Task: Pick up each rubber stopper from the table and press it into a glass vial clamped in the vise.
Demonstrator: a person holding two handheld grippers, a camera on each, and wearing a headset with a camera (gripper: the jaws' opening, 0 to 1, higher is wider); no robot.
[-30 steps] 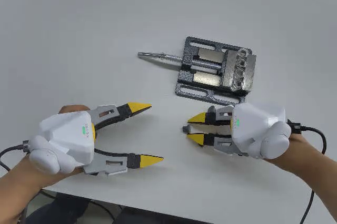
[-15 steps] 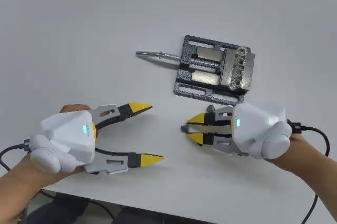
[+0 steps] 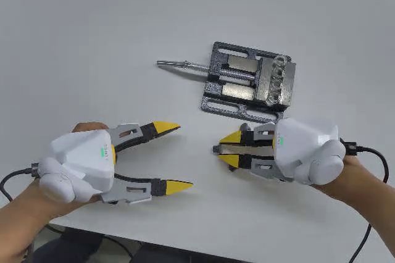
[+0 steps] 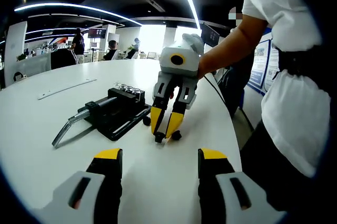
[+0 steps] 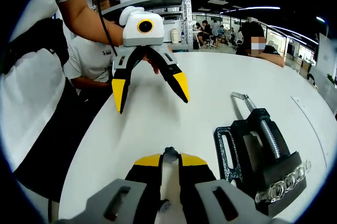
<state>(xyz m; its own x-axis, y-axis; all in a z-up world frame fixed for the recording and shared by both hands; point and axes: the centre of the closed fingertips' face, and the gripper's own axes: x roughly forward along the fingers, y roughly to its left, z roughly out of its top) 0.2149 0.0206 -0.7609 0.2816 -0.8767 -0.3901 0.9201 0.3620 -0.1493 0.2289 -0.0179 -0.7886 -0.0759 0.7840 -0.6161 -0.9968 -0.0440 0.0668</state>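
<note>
A black vise (image 3: 242, 84) sits at the middle of the white table, with a row of glass vials (image 3: 278, 81) clamped at its right end. My right gripper (image 3: 230, 149) rests just below the vise, its jaws nearly together on a small dark rubber stopper (image 3: 216, 149), seen between the yellow tips (image 5: 169, 153). Another dark stopper (image 4: 176, 135) lies on the table beside those tips. My left gripper (image 3: 173, 155) is at the lower left, open and holding nothing, with its jaws pointing toward the right gripper (image 4: 164, 128).
The vise's screw handle (image 3: 179, 65) sticks out to the left across the table. A flat clear strip (image 4: 66, 88) lies far off behind the vise. The table's near edge (image 3: 203, 250) runs just below both hands. Several people are in the room behind.
</note>
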